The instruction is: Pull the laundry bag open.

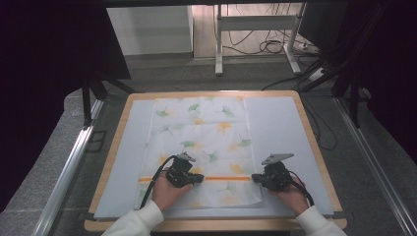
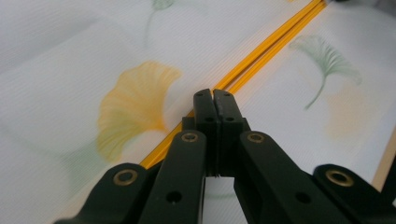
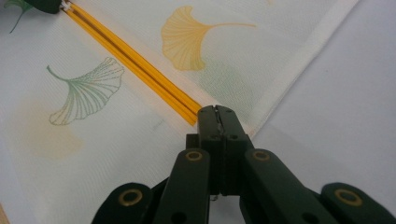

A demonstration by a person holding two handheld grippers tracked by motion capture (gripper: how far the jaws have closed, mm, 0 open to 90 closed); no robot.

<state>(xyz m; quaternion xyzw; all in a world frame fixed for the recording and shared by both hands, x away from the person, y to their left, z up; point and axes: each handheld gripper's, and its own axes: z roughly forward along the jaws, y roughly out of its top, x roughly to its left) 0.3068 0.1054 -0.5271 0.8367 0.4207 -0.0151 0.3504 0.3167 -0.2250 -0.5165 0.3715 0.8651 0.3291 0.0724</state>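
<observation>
Showing ginkgo leaves, the cloth (image 1: 201, 142) bears an orange stripe (image 1: 223, 178).

Just a pale grey mat (image 1: 275, 132) on a wood-edged table (image 1: 314, 142), plus white desk legs (image 1: 219, 44) and tangled cables (image 1: 268, 46) out back on grey floor (image 1: 64, 162).

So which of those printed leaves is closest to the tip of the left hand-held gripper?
The big yellow fan-shaped leaf, just left of the shut left hand-held gripper in its own view. The green leaf lies farther off, across the orange stripe.
</observation>
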